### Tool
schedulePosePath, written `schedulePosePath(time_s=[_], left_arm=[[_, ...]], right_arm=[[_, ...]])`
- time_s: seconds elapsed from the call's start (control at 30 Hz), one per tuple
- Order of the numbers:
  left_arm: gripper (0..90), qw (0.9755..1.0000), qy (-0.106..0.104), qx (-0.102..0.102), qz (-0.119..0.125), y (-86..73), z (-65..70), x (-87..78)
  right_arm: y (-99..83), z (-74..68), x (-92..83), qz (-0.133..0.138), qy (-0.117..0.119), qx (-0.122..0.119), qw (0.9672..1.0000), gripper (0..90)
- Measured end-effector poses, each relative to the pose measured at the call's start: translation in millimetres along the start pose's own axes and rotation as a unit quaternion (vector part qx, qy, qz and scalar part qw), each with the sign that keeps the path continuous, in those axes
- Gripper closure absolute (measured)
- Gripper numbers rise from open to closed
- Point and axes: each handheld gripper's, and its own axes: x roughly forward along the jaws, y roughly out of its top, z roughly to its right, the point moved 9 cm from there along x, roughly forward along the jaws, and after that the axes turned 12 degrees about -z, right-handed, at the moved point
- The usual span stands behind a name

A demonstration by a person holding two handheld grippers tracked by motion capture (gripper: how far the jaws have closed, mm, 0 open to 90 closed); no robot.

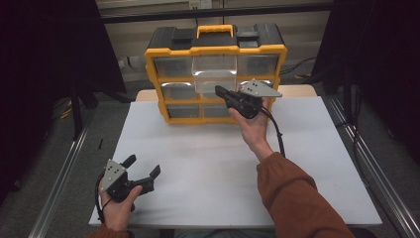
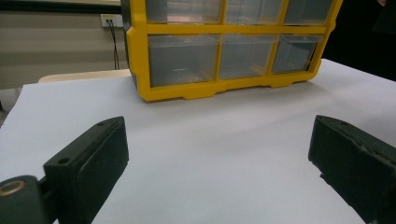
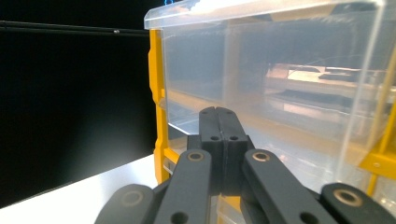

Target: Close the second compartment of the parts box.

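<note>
White covering spreads over the table [image 1: 208, 168] across the middle of the high view, with grey floor, metal rails and black curtains around it and a pale wall at the top.

At upper centre I see a yellow and black organiser [image 1: 215, 74] standing on the table's far edge, with a yellow handle on top and a grid of clear drawers. One clear drawer [image 1: 214, 74] in the middle column is pulled out toward me. I cannot tell whether any drawer holds anything; their fronts are cloudy and reflective.

My right gripper [image 1: 220, 92], right of centre, has its jaws pressed together at the front of that drawer. Whether they pinch its lip is hard to make out. In the right gripper view the drawer [image 3: 280, 93] looms large and is cut off at the right edge.

My left gripper [image 1: 143, 171] rests low at lower left with jaws wide apart and bare table between them, well apart from the organiser [image 2: 229, 51].
</note>
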Motion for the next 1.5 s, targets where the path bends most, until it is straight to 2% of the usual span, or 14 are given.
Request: schedulePosePath(time_s=[0.67, 1.03, 1.23, 1.5], left_arm=[[5.1, 1.0000, 0.002, 0.002, 0.002, 0.5, -0.2, -0.3], [5.1, 1.0000, 0.003, 0.002, 0.003, 0.6, 0.0, -0.5], [5.0, 1.0000, -0.005, 0.002, 0.003, 0.7, 0.7, -0.4], [5.1, 1.0000, -0.001, -0.001, 0.003, 0.9, 0.4, -0.4]], right_arm=[[1.9, 2.2, 10.0, -0.002, -0.002, 0.000, 1.0000, 90.0], [3.8, 6.5, 13.7, -0.003, -0.006, 0.002, 1.0000, 90.0], [4.7, 10.8, 14.6, -0.004, -0.011, 0.001, 0.9999, 90.0], [6.3, 15.0, 18.4, -0.007, -0.016, 0.002, 0.9998, 90.0]])
